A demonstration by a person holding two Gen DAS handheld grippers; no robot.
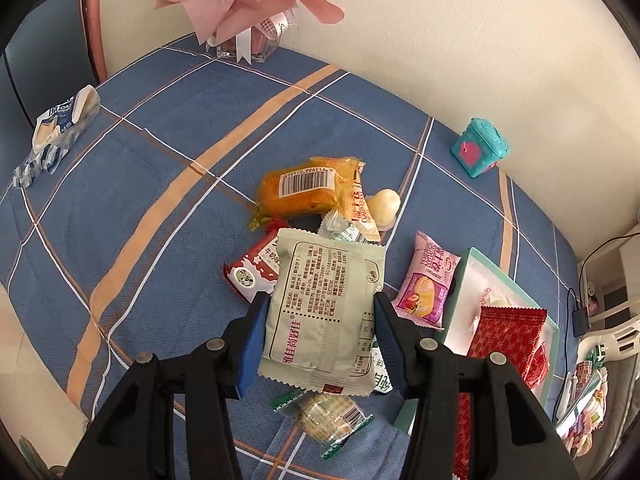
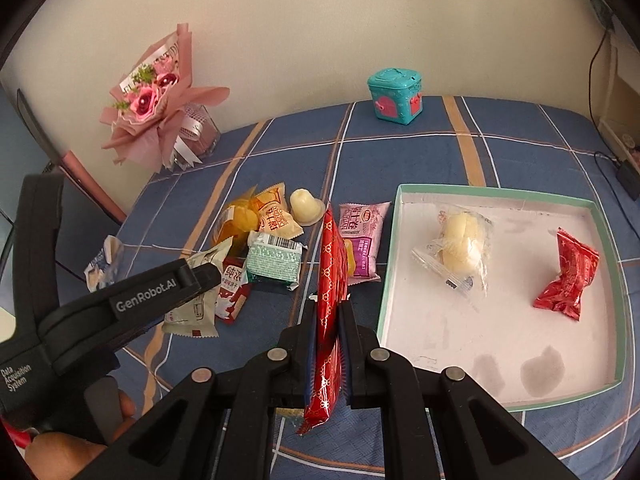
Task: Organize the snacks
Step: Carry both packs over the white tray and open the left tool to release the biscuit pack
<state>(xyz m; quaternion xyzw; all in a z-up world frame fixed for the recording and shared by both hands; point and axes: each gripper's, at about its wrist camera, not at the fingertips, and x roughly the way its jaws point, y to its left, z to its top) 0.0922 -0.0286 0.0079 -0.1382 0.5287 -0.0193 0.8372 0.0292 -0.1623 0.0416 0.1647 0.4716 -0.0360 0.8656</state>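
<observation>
left wrist view: the left gripper (image 1: 318, 334) is clamped on the two side edges of a pale green packet (image 1: 324, 312), printed back facing the camera, held above the blue checked cloth (image 1: 160, 184); beneath it lie a red-and-white milk packet (image 1: 250, 270), an orange packet (image 1: 300, 192), a pale jelly cup (image 1: 384, 204), a pink packet (image 1: 428, 284) and a clear green-edged biscuit packet (image 1: 330, 416); right wrist view: the right gripper (image 2: 328, 316) has its jaws together on a long red packet (image 2: 330, 280), held edge-on and upright, just left of the white tray (image 2: 404, 196) with the green rim; in the tray lie a clear-wrapped pale bun (image 2: 464, 248) and a small red packet (image 2: 570, 276), well apart; a teal box (image 2: 396, 96) and a pink bouquet (image 2: 156, 96) stand by the wall.
</observation>
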